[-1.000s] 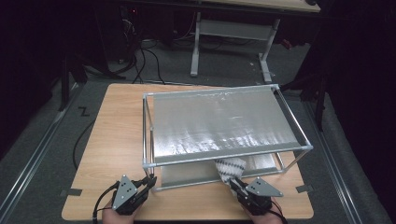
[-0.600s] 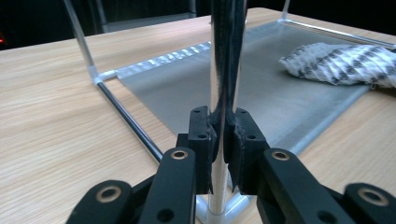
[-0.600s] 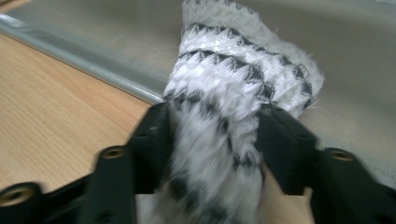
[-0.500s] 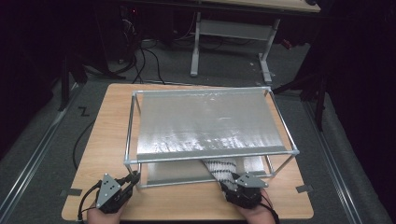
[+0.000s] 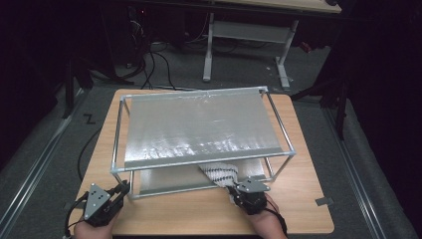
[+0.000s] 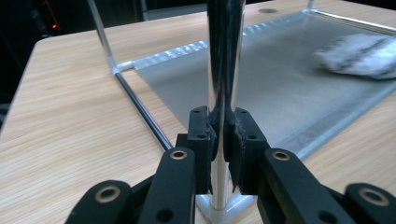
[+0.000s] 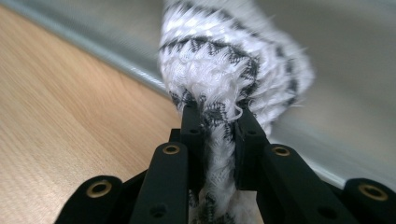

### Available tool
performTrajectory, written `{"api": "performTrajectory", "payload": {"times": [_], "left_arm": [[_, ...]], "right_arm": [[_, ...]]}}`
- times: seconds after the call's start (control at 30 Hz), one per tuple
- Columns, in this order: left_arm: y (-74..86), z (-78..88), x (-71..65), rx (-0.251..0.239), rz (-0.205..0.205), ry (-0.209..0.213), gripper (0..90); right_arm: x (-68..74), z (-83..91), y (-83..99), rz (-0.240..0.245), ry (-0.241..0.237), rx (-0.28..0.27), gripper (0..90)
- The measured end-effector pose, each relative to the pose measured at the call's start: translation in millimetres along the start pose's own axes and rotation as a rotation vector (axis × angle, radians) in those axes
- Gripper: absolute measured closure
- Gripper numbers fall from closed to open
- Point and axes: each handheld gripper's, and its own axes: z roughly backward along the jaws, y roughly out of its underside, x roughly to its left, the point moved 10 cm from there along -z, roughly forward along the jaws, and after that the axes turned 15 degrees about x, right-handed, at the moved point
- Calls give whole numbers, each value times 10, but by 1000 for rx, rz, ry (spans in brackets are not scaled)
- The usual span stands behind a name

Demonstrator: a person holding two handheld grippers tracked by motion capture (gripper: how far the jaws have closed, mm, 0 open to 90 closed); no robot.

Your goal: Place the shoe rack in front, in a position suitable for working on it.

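A wooden table [image 5: 164, 219] holds a metal rack [image 5: 199, 127] with two shelves of shiny grey mesh.

From the high view, the left gripper [image 5: 121, 189] sits at the rack's near left corner. The right gripper [image 5: 235, 188] sits at the front edge, where a black and white cloth [image 5: 219, 173] pokes out from the lower shelf [image 5: 169, 180]. From up here the jaws are too small to see well.

The left gripper view shows more. The left gripper [image 6: 224, 135] has its two black jaws squeezed tight on a shiny upright post [image 6: 225, 56] of the rack. The lower shelf [image 6: 261, 79] lies flat behind it. Far off on that shelf is the cloth [image 6: 359, 53], a bit blurry.

The right gripper view comes very close to the cloth [image 7: 229, 70]. The right gripper [image 7: 219, 126] pinches a fold of it between its jaws. You can see the zigzag knit pattern, which the high view does not show. The jaws have just been closing, with the cloth between them. The rest of the cloth seems to rest on the shelf edge [image 7: 116, 60], though that part is blurry.
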Motion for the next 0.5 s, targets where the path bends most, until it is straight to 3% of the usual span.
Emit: {"api": "performTrajectory", "payload": {"times": [0.1,0.23,0.37,0.5], "left_arm": [[5,-2,57,-8,0,-9,797],[-9,-33,92,-27,-11,-13,797],[-1,-34,94,-35,-19,-7,794],[-15,-59,111,-36,-18,0,794]], "right_arm": [[-140,198,24,-55,10,-60,786],[-361,427,141,-115,49,-101,786],[-561,662,217,-158,113,-145,785],[-741,983,205,-174,217,-222,786]]}}
